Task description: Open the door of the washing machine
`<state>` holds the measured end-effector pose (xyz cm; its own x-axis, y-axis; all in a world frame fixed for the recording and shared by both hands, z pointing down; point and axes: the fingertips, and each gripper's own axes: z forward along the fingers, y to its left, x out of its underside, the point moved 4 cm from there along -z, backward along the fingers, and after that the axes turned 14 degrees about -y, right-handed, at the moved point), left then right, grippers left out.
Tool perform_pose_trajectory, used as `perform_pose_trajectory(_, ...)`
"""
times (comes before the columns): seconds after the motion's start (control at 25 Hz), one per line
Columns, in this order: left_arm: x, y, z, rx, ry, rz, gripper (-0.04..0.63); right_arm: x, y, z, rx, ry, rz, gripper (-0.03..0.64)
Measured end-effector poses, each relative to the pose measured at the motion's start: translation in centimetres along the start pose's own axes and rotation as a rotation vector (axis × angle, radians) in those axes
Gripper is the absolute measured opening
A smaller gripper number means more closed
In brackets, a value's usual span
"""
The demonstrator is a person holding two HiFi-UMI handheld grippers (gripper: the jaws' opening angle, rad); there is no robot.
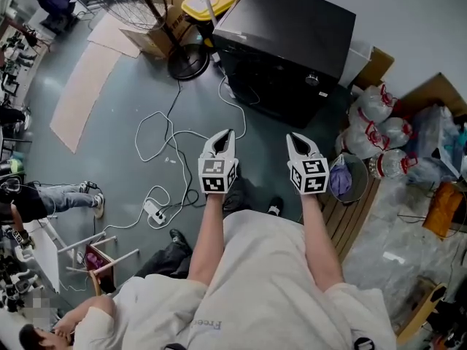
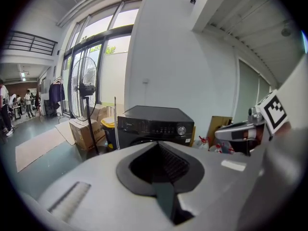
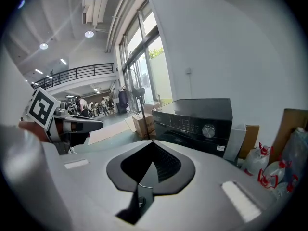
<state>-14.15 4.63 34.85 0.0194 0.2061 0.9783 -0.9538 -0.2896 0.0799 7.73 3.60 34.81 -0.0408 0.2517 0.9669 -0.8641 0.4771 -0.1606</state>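
Note:
A black front-loading washing machine point(image 1: 288, 46) stands against the back wall, its control panel and round knob facing me; it also shows in the left gripper view point(image 2: 155, 127) and the right gripper view point(image 3: 195, 124). Its door is hidden below the jaws in both gripper views. My left gripper point(image 1: 228, 134) and right gripper point(image 1: 292, 137) are held side by side in front of the machine, well short of it. Both are shut with nothing between their jaws. The right gripper point(image 2: 219, 134) shows at the right of the left gripper view, the left gripper point(image 3: 98, 123) at the left of the right gripper view.
A standing fan point(image 1: 187, 58) and cardboard boxes point(image 1: 155, 35) stand left of the machine, beside a yellow bin point(image 1: 208, 4). White cables point(image 1: 157, 141) and a power strip point(image 1: 155, 211) lie on the floor. Bagged bottles point(image 1: 379, 133) and a grey bucket point(image 1: 352, 178) sit at the right. A person point(image 1: 109, 312) crouches at lower left.

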Motion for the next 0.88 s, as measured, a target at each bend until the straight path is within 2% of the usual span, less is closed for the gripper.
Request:
perform_pose_trajectory(0.28,-0.2,6.3,5.1,0.045,0.024,-0.023,0.055,-1.2,1.1,6.9,0.041,0.021,-0.027,0.002)
perform_pose_trajectory(0.64,1.2,13.3,12.7,0.102,0.088,-0.097,0.055,-0.5,0.8,17.2,0.073,0.121,-0.079,0.002)
perform_pose_trajectory(0.88,3.0,16.4,17.5,0.202,0.146,-0.076,0.055,-0.8,0.8,23.9,0.067,0.168,-0.147,0.003)
